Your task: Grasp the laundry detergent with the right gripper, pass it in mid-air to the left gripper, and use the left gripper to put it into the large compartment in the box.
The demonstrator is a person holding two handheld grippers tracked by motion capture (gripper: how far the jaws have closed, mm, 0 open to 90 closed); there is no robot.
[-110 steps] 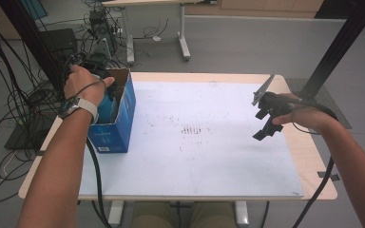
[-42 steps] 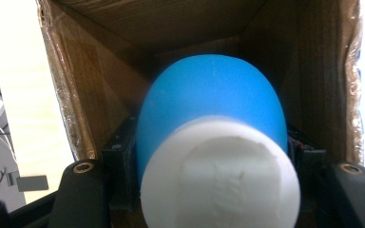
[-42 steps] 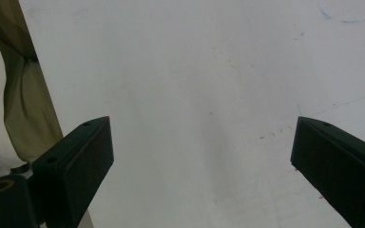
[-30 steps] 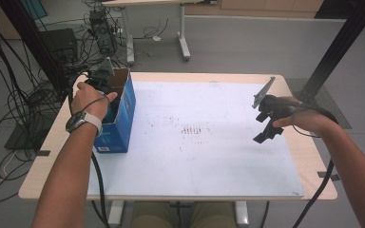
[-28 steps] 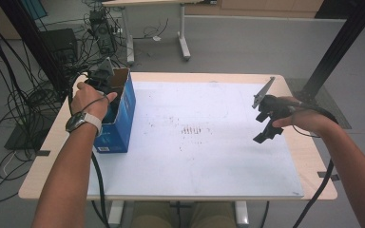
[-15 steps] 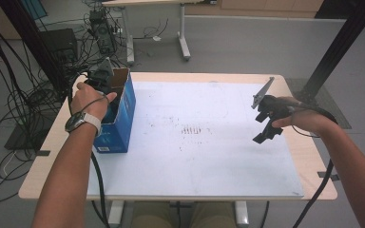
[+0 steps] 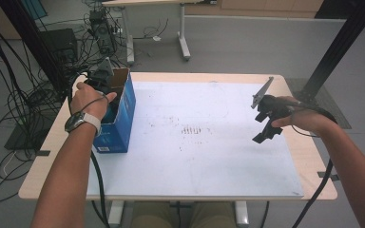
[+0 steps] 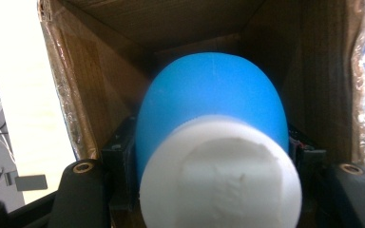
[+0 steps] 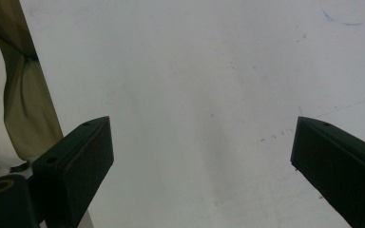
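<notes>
A blue cardboard box (image 7: pixel 123 118) with an open top stands at the table's left edge. My left gripper (image 7: pixel 100 81) hangs over the box's far end, pointing down into it. In the left gripper view, my left gripper (image 8: pixel 217 190) is shut on a rounded blue object with a white cap (image 8: pixel 211 104), with the box's brown inner walls (image 8: pixel 95 95) around it. My right gripper (image 7: pixel 262 124) hovers over the right side of the white mat (image 7: pixel 195 156). Its jaws stand wide apart in the right gripper view, so the right gripper (image 9: pixel 202 156) is open with nothing between them.
The white mat covers most of the wooden table (image 7: pixel 309 156) and has faint pen marks (image 7: pixel 192 129) at its middle. Cables (image 7: pixel 19 99) and a black frame post (image 7: pixel 38 42) crowd the floor left of the table. Another black post (image 7: pixel 337 42) rises at the right.
Since 3.7 s ago my left hand has risen and shifted toward the box's far end. Over the last second nothing has visibly moved. The right gripper has stayed in place.
</notes>
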